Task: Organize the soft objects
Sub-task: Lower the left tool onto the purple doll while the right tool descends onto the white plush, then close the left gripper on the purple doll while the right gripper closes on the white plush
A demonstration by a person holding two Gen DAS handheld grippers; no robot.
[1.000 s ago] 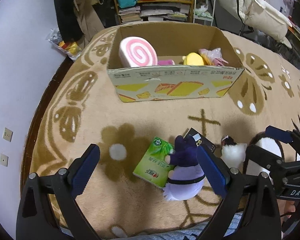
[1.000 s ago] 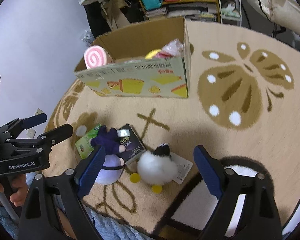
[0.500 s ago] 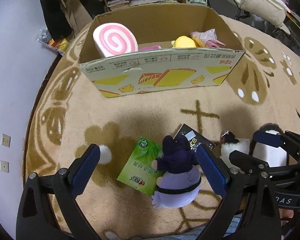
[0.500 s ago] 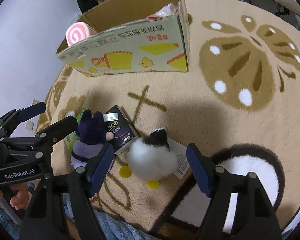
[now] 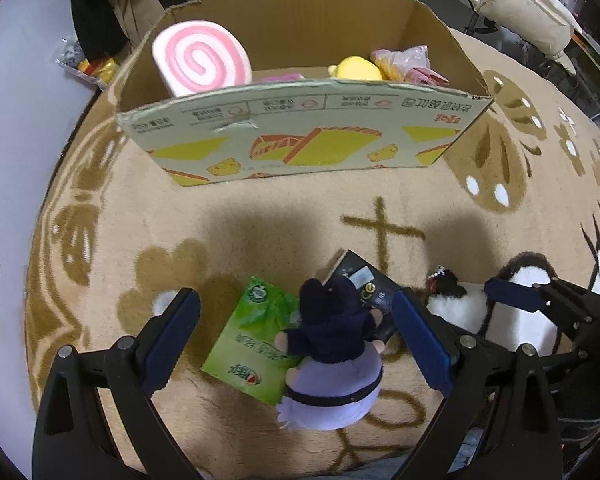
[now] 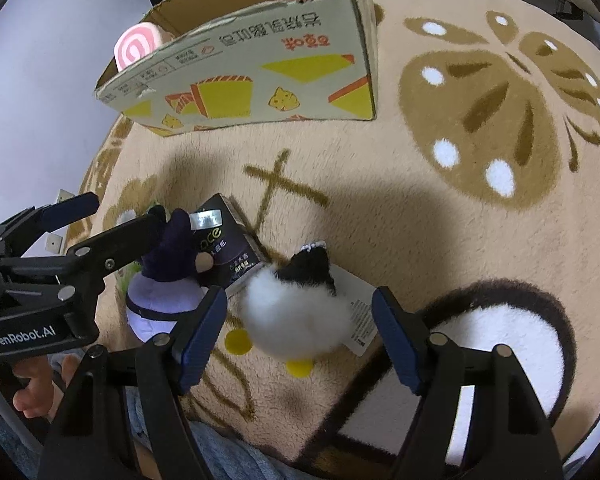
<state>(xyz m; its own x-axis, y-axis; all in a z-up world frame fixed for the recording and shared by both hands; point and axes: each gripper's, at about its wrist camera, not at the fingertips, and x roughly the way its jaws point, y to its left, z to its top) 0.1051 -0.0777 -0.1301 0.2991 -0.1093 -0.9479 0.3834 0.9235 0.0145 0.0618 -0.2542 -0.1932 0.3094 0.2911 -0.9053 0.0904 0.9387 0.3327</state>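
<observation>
Jaws on the left gripper (image 5: 296, 340) stand wide at the lower left of its view, straddling the green tissue pack (image 5: 256, 344) and the purple plush (image 5: 332, 364) without touching either. Both toys now sit larger and lower in frame than a second ago, so both hands have come down over the rug (image 5: 260, 216). At lower centre of the right view, the right gripper (image 6: 300, 336) is closing its jaws around the white fluffy toy (image 6: 296, 312), pads not yet pressing. I judge two pickups imminent, then a carry to the cardboard box (image 5: 308, 140) at upper centre, where the pink swirl cushion (image 5: 200, 60) already rests.
</observation>
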